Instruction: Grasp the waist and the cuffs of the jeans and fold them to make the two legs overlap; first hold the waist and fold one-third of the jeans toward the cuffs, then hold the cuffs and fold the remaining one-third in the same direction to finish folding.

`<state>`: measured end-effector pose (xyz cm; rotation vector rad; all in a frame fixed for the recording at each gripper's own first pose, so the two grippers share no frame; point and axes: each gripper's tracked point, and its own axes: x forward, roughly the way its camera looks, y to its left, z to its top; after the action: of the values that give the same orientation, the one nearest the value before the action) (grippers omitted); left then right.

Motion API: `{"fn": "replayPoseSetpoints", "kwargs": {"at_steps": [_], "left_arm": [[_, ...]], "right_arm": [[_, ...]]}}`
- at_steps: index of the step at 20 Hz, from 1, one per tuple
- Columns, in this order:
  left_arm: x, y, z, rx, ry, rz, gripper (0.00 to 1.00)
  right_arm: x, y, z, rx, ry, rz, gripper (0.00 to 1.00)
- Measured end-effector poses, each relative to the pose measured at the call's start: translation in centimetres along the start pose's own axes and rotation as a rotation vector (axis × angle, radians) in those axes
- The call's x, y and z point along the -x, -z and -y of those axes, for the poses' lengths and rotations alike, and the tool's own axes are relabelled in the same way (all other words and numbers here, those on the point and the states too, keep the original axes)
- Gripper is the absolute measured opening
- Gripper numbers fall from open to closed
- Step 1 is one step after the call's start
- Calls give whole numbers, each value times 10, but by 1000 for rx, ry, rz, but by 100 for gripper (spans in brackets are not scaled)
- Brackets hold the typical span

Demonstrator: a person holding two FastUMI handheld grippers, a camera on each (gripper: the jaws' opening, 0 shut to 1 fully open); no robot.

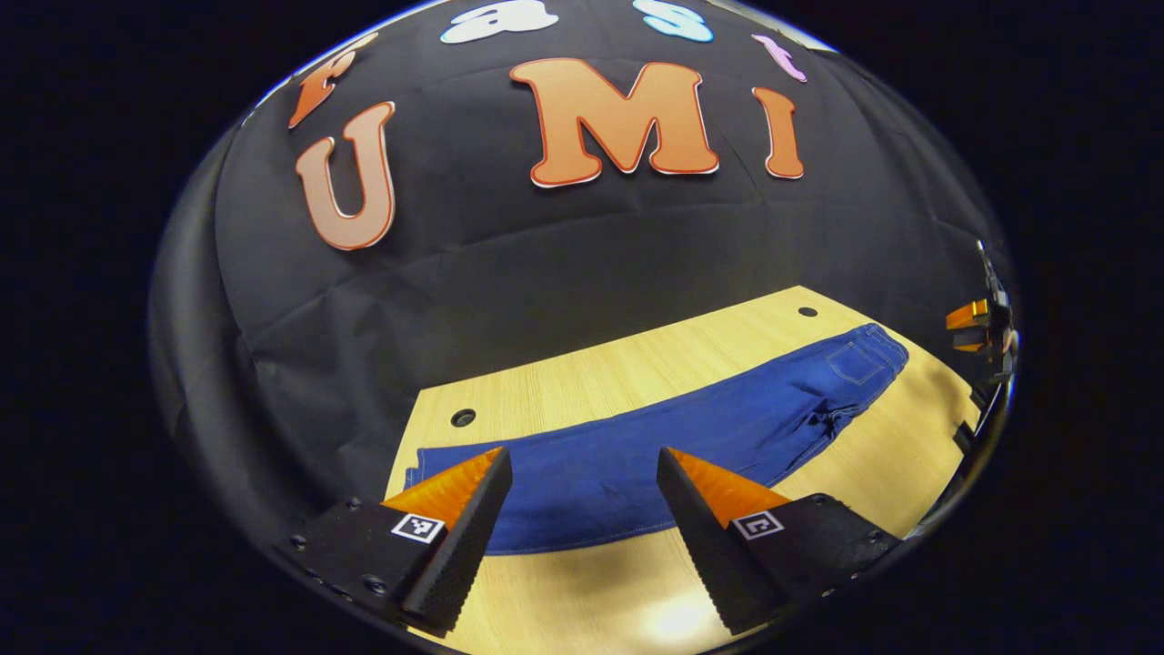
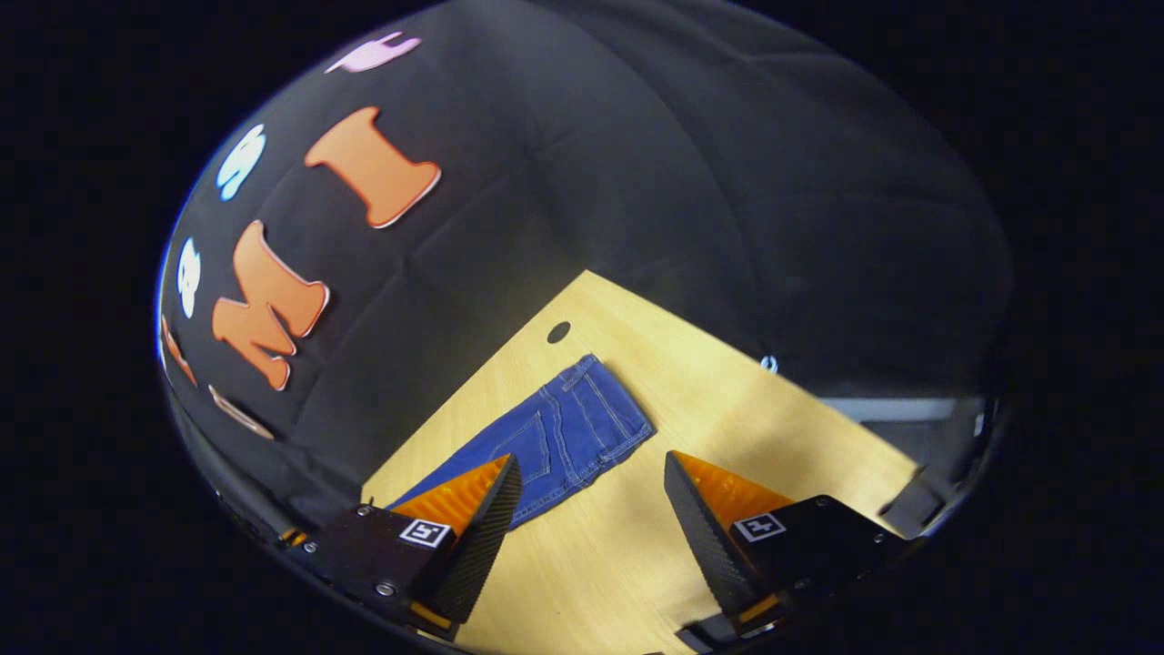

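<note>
In the left gripper view, the left gripper [image 1: 584,509] hangs above the wooden table [image 1: 564,382] with its two fingers spread wide and nothing between them; they touch nothing. Beyond them the blue jeans [image 1: 691,428] lie flat along the table, legs already overlapped, cuffs [image 1: 427,464] toward the left and the waist [image 1: 878,350] with its back pocket toward the right. In the right gripper view, the right gripper [image 2: 591,509] is likewise spread wide and empty, held clear above the table, with the waist end of the jeans lying just beyond its left finger [image 2: 477,537].
</note>
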<state>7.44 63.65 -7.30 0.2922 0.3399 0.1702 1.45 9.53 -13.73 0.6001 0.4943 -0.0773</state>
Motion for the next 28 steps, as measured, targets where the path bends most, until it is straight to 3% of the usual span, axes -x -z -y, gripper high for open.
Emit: {"fn": "replayPoseSetpoints", "kwargs": {"at_steps": [3, 5, 8, 15, 16, 17, 20, 22, 23, 24, 28], "left_arm": [[13, 6, 2, 9, -23, -24, 99], [16, 12, 0, 21, -33, -41, 99], [15, 15, -6, 50, -54, -53, 99], [16, 21, -27, 97, -116, -51, 99], [18, 24, -32, 110, -132, -57, 99], [19, 27, -35, 118, -144, -65, 99], [26, 29, -43, 124, -170, -78, 99], [25, 28, -45, 136, -175, -63, 99], [24, 28, -46, 142, -169, -57, 99], [22, 28, -48, 147, -162, -51, 99], [21, 32, -87, 153, -124, -28, 99]], "right_arm": [[-66, 17, 9, -186, 23, -80, 98], [-80, 13, 13, -267, 33, -87, 98], [-104, 13, 23, -316, 76, -101, 98], [-147, 11, 5, -386, 21, -78, 96], [-152, 7, 5, -403, 7, -57, 89], [-154, 8, 11, -393, 34, -48, 93], [-167, 15, 21, -451, 102, -56, 45], [-173, 12, 18, -472, 80, -28, 14], [-172, 16, 22, -479, 97, -45, 14], [-174, 10, 20, -464, 117, -24, 0], [-141, -16, -18, -255, 158, 69, 0]]}}
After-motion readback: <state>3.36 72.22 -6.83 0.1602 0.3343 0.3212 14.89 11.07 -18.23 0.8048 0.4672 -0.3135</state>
